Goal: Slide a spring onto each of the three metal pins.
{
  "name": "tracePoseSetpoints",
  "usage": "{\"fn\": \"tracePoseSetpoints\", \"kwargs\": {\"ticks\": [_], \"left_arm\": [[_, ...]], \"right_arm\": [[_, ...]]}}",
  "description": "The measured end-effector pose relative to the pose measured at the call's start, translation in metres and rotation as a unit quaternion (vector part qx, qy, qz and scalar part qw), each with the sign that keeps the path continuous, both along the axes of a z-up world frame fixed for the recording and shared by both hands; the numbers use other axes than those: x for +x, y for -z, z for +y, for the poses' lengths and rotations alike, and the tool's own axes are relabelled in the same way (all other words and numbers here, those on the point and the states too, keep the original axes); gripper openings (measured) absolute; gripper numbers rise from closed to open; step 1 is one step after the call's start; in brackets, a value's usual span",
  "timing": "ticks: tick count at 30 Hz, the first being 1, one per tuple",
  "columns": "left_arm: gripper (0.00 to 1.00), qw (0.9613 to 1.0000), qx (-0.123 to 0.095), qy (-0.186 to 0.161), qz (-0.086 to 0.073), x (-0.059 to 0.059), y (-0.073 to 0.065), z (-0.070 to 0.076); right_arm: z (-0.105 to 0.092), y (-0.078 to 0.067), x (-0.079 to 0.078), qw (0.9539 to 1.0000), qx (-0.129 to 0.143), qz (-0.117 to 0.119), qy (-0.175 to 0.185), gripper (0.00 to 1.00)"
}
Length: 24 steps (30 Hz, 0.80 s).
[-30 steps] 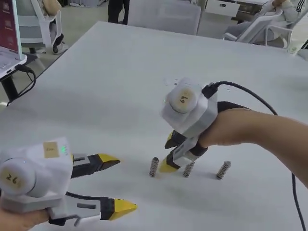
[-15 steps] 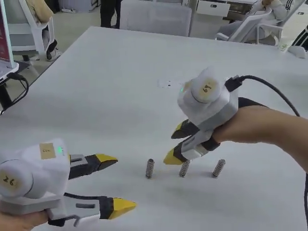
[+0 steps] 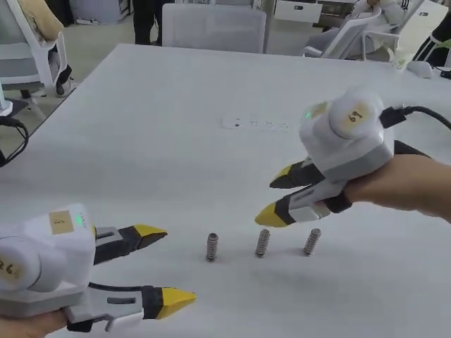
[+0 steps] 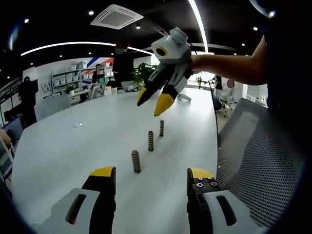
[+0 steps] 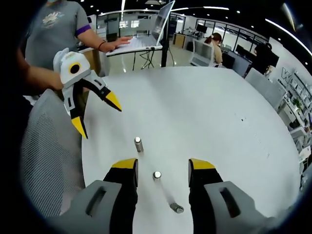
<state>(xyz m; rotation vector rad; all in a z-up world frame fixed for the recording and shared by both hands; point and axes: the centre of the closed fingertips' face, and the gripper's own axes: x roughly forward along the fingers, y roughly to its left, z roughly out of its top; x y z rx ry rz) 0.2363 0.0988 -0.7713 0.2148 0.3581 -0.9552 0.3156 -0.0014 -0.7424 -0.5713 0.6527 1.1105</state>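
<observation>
In the head view, your left gripper (image 3: 173, 264) sits at the lower left with its yellow-tipped jaws spread wide and nothing between them. Your right gripper (image 3: 271, 201) hangs above the white table (image 3: 176, 141), jaws likewise parted and empty, tips pointing left and down. Three springs stand upright in a row on the table between the two grippers: the left spring (image 3: 212, 247), the middle spring (image 3: 262, 242) and the right spring (image 3: 311, 241). The right gripper's lower tip is just above and beside the middle spring, not touching it. In the left gripper view, your own jaws rise released from the bottom edge, and the row runs away ahead of them: left spring (image 4: 136, 161) nearest, then middle spring (image 4: 150, 141), then right spring (image 4: 161, 127). The right gripper (image 4: 150, 106) hovers above the far end of the row. In the right gripper view, the jaws are parted and hold nothing. The middle spring (image 5: 157, 175) lies between the tips, the right spring (image 5: 176, 208) is nearer the camera, and the left spring (image 5: 139, 144) is beyond. Each spring shows a bright round top. The left gripper (image 5: 99, 119) appears at the upper left, clear of the row.
</observation>
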Motion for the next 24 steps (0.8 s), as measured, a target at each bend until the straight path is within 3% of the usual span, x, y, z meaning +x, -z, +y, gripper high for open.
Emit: {"fn": "tracePoseSetpoints", "kwargs": {"ticks": [12,24], "left_arm": [[0.55,1.0000,0.001,-0.001,0.001,0.006,-0.002,-0.003],[0.55,1.0000,0.003,-0.004,0.001,0.004,-0.002,-0.004]], "right_arm": [[-0.049,-0.007,0.007,0.9970,0.039,-0.015,0.065,0.42],[-0.078,-0.008,-0.009,0.9914,0.075,-0.027,0.104,0.45]]}}
